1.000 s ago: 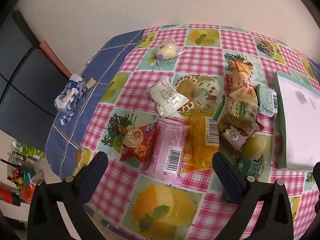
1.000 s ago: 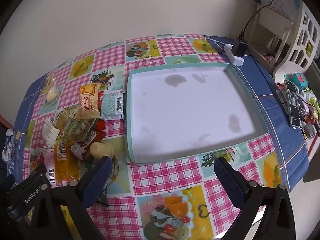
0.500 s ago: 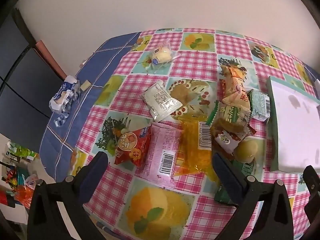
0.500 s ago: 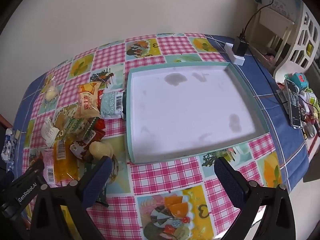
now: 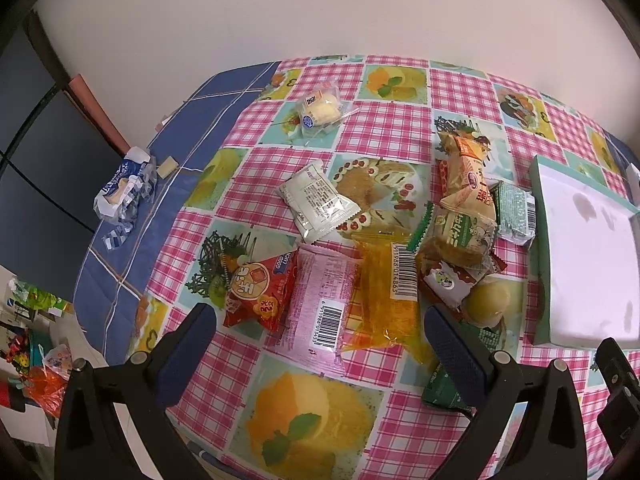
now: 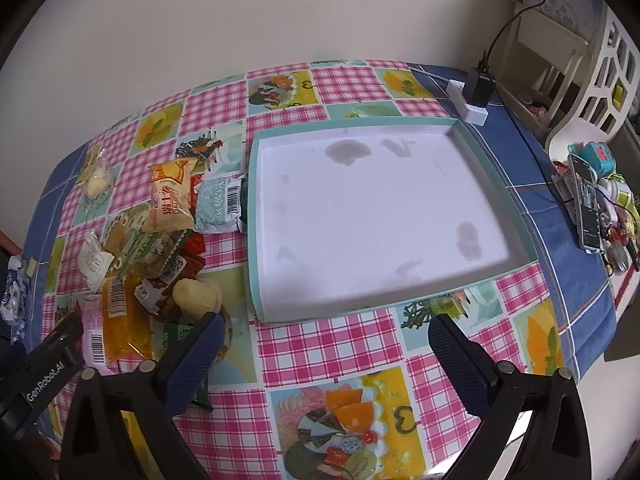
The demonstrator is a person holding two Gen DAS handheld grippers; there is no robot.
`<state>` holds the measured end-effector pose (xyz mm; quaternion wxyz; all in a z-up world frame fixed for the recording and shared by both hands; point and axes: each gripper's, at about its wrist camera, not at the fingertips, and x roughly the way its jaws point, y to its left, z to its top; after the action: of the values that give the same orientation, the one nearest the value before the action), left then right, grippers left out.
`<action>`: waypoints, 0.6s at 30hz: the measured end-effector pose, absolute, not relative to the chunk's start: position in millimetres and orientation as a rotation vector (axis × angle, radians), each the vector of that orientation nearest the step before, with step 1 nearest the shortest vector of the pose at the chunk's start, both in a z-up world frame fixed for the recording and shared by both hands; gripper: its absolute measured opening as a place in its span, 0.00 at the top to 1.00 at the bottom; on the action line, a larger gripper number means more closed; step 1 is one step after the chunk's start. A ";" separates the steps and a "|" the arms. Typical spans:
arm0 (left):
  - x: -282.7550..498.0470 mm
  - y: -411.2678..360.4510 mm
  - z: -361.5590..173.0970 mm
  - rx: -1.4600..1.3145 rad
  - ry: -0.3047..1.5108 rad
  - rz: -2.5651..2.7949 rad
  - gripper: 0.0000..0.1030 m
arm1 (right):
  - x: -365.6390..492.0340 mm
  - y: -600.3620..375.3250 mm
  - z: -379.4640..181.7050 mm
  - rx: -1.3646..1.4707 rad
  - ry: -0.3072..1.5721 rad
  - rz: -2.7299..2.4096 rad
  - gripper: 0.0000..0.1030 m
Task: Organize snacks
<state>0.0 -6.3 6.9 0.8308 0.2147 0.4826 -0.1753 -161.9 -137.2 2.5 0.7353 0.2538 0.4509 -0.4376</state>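
Both tongs hang spread wide above the table, holding and touching nothing. The left gripper (image 5: 320, 334) hovers over the near end of the snack heap, with the pink packet (image 5: 322, 304) and the clear orange packet (image 5: 384, 292) lying between its fingers. The right gripper (image 6: 322, 340) hovers at the near edge of the shallow teal-rimmed tray (image 6: 251, 240). All the snacks lie left of that tray, loosely piled and overlapping; the pale green packet (image 6: 218, 204) touches its left rim, and the tray's white floor carries grey stains.
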 end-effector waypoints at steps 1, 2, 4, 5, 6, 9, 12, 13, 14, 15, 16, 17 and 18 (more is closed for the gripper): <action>-0.1 -6.1 6.8 0.456 1.023 -0.372 0.00 | -161.6 -137.3 2.4 0.558 0.993 -0.961 0.00; -0.2 -6.5 7.0 0.456 1.024 -0.372 0.00 | -161.7 -136.8 2.3 0.557 0.994 -0.961 0.00; -0.4 -6.4 6.9 0.456 1.024 -0.372 0.00 | -161.0 -136.9 2.1 0.557 0.996 -0.962 0.00; -0.6 -6.7 6.7 0.456 1.024 -0.372 0.00 | -161.0 -136.4 2.2 0.556 0.997 -0.963 0.00; -0.7 -6.8 6.7 0.456 1.024 -0.372 0.00 | -160.9 -137.0 2.1 0.556 0.998 -0.962 0.00; -1.5 -7.5 6.3 0.459 1.025 -0.371 0.00 | -160.5 -137.0 1.7 0.557 0.999 -0.961 0.00; -2.0 -7.9 6.0 0.460 1.026 -0.370 0.00 | -160.4 -136.7 0.9 0.558 1.003 -0.959 0.00; -2.1 -7.8 5.9 0.460 1.027 -0.370 0.00 | -160.3 -136.6 0.7 0.558 1.004 -0.958 0.00; -2.1 -7.9 5.8 0.461 1.028 -0.370 0.00 | -160.1 -136.5 0.6 0.558 1.004 -0.957 0.00; -2.1 -7.8 5.8 0.461 1.027 -0.370 0.00 | -159.8 -136.7 0.5 0.559 1.005 -0.956 0.00; -2.2 -7.9 5.6 0.461 1.028 -0.370 0.00 | -159.7 -137.0 0.4 0.560 1.006 -0.953 0.00; -2.1 -7.8 5.2 0.461 1.029 -0.370 0.00 | -159.6 -136.7 -0.1 0.562 1.008 -0.949 0.00; -2.1 -8.1 5.1 0.462 1.031 -0.370 0.00 | -159.2 -136.8 -0.6 0.563 1.011 -0.947 0.00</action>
<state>-2.1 -8.1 5.1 0.8285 0.2175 0.4856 -0.1745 -159.2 -136.8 -0.6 0.7335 0.2560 0.4595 -0.4305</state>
